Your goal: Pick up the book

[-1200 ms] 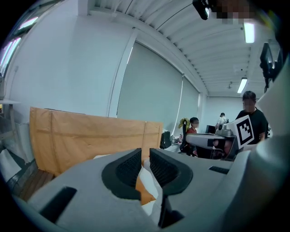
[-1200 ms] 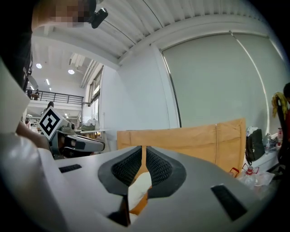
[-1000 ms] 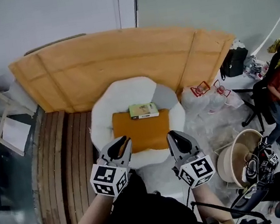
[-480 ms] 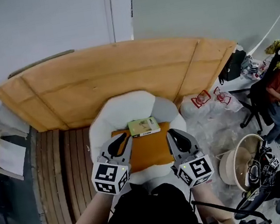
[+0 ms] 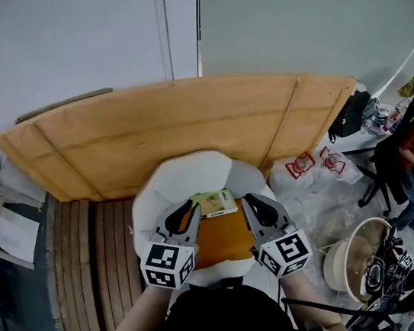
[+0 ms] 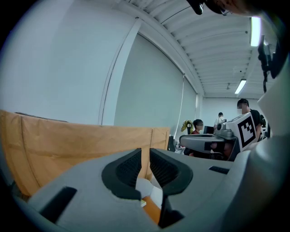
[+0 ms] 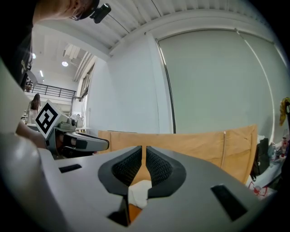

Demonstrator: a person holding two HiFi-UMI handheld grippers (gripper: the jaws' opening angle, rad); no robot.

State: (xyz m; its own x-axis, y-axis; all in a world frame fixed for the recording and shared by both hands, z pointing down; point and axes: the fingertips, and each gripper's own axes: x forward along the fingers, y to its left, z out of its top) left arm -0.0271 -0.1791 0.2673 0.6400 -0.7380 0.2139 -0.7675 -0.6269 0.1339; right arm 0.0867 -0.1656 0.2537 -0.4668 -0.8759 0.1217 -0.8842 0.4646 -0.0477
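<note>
Book (image 5: pixel 214 203): thin, pale green cover, flat on orange cushion (image 5: pixel 221 236).

Green-covered book (image 5: pixel 215 203), closed, lying flat on orange cushion (image 5: pixel 222 237)

The white chair (image 5: pixel 185 173) looked covered in soft, matt cloth. On its seat the orange cushion (image 5: pixel 222 237) was matt cloth too, and the book (image 5: pixel 214 203) had a smooth paper cover. Behind the chair the tan panel (image 5: pixel 177 123) was matt, unpainted board. Left of the chair lay bare wooden slats (image 5: pixel 97 254), and right of it crinkled, shiny plastic bags (image 5: pixel 300 166). The left gripper (image 6: pixel 145 165) and right gripper (image 7: pixel 144 165) were smooth matt grey plastic with black ribbed pads (image 6: pixel 128 168).
</note>
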